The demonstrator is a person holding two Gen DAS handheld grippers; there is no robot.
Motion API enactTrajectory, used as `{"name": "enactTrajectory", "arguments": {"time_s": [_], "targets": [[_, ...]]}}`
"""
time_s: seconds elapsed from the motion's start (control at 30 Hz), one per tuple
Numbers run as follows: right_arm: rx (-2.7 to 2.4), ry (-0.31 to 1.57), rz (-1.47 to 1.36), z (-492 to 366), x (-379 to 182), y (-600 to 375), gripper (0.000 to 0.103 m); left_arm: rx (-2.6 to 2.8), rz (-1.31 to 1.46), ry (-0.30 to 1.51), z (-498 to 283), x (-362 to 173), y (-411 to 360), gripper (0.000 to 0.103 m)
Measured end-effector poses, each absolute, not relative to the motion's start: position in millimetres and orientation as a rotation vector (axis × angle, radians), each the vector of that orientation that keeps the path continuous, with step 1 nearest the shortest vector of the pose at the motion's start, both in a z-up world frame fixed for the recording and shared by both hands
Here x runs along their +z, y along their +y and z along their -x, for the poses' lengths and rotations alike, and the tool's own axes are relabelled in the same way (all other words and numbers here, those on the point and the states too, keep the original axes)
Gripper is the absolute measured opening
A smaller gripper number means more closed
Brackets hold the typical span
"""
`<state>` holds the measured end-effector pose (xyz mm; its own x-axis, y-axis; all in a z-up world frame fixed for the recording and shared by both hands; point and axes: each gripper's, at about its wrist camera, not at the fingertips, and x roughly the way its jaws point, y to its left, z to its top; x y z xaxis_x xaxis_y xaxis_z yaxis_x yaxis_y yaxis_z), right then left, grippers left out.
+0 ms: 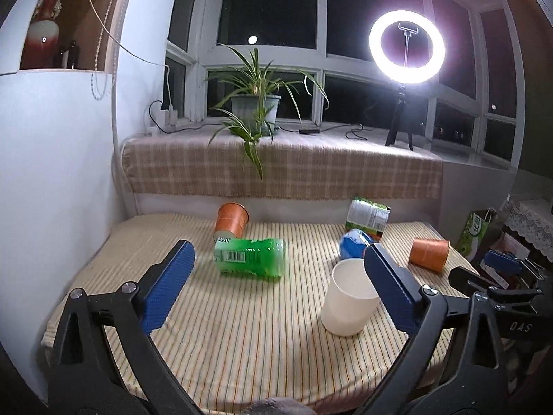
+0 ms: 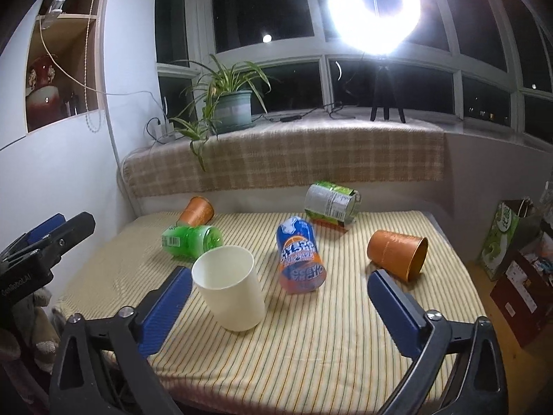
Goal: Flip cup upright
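Note:
A white cup (image 1: pixel 349 299) stands upright, mouth up, on the striped table; it also shows in the right wrist view (image 2: pixel 230 287). One orange cup (image 1: pixel 428 254) lies on its side at the right, also in the right wrist view (image 2: pixel 397 254). A second orange cup (image 1: pixel 231 221) leans tilted at the back left, behind a green bottle, also in the right wrist view (image 2: pixel 197 211). My left gripper (image 1: pixel 276 269) is open and empty, with the white cup just inside its right finger. My right gripper (image 2: pixel 276 294) is open and empty, with the white cup near its left finger.
A green bottle (image 1: pixel 250 254) lies at the back left, a blue and orange can (image 2: pixel 300 256) in the middle, and a green and white can (image 2: pixel 331 204) at the back. A plaid-covered sill (image 1: pixel 276 166) holds a potted plant (image 1: pixel 255 103) and ring light (image 1: pixel 406 46). Bags and boxes (image 2: pixel 511 242) stand to the right.

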<state>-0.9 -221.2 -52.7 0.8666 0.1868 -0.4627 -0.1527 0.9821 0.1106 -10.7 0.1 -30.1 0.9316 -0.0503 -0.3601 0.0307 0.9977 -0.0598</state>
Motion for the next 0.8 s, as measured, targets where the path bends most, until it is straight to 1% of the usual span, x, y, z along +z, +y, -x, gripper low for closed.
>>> {"name": "enactTrajectory", "arguments": {"time_s": [0.27, 0.8], "targets": [[0.168, 0.469, -0.065, 0.2, -49.3, -218.9, 0.103, -0.015, 0.052, 0.369, 9.3, -30.9, 2.1, 0.103], [0.149, 0.457, -0.064, 0.6, -51.7, -218.0, 0.103, 0.002, 0.074, 0.353, 11.9, -30.2, 7.2, 0.103]]}}
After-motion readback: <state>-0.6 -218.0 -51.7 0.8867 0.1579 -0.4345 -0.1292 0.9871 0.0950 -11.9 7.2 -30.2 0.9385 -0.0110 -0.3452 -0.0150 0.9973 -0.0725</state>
